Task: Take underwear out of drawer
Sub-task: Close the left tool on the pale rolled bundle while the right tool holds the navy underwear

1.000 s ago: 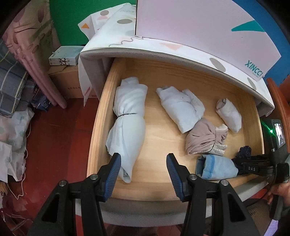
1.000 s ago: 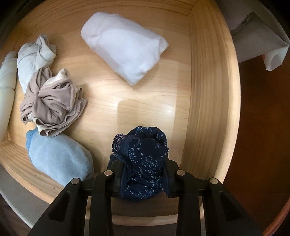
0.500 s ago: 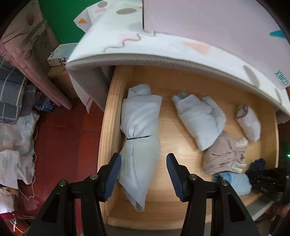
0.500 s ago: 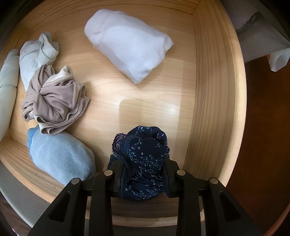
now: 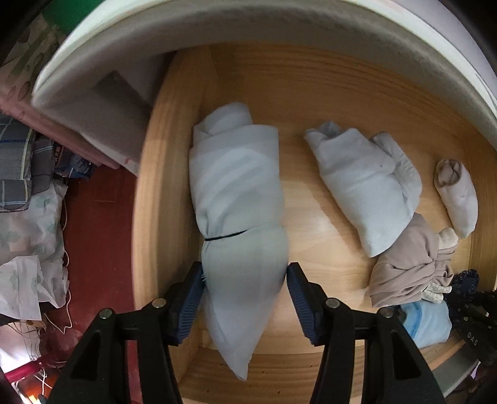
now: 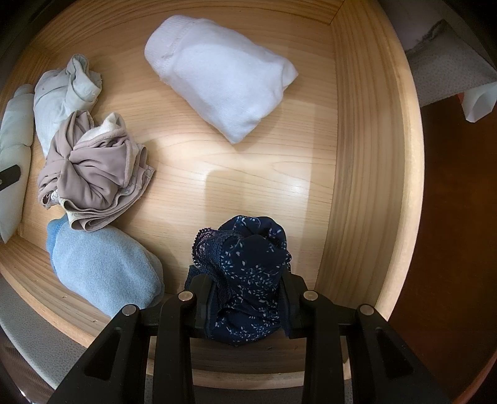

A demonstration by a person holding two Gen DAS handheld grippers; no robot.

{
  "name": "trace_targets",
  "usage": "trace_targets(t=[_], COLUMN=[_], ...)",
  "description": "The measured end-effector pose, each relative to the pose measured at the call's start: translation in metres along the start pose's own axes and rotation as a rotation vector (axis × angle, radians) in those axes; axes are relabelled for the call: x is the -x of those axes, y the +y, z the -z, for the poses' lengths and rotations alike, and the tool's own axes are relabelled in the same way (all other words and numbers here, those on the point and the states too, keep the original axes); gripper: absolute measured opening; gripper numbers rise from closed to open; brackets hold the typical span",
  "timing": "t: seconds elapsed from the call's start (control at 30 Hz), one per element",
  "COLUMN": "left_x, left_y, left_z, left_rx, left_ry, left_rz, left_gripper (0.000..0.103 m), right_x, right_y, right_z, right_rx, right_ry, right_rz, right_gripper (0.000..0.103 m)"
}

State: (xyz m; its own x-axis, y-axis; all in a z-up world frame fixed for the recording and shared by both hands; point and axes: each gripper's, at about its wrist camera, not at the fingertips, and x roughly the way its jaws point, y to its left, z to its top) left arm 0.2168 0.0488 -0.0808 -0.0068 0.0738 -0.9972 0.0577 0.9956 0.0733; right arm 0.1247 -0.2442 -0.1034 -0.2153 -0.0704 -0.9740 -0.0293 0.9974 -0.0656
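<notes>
A wooden drawer stands pulled out with several rolled garments in it. My left gripper points down over its left side. Its jaws are opening, with the lower half of a long pale blue roll, tied by a black band, between the blue pads. My right gripper is shut on a bunched navy patterned underwear with a lace edge, near the drawer's front right corner. That gripper also shows at the right edge of the left wrist view.
Also in the drawer lie a folded white piece, a taupe bundle, a light blue roll and a pale twisted roll. A mattress edge overhangs the drawer's back. Piled cloth lies on the red floor at left.
My left gripper has come down and across to the drawer's left side, so the pale blue roll now sits between its pads. The right gripper keeps still with the navy underwear.
</notes>
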Motion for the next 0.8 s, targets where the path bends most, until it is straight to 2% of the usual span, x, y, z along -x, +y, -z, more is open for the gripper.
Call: trace_targets(t=[0.37, 0.47, 0.8], left_x=[-0.014, -0.016, -0.015], left_y=[-0.016, -0.013, 0.003], left_z=[-0.008, -0.007, 0.005], left_rx=[-0.021, -0.025, 0.026], left_ry=[0.063, 0.063, 0.104], left_rz=[-0.018, -0.022, 0.074], left_gripper=[0.055, 0.047, 0.034], right_x=[-0.002, -0.002, -0.001], right_y=[0.0, 0.0, 0.001], right_z=[-0.001, -0.002, -0.002], right_rx=[0.0, 0.001, 0.001], right_ry=[0.001, 0.001, 0.001], right_rz=[0.0, 0.001, 0.001], right_gripper=[0.029, 0.029, 0.029])
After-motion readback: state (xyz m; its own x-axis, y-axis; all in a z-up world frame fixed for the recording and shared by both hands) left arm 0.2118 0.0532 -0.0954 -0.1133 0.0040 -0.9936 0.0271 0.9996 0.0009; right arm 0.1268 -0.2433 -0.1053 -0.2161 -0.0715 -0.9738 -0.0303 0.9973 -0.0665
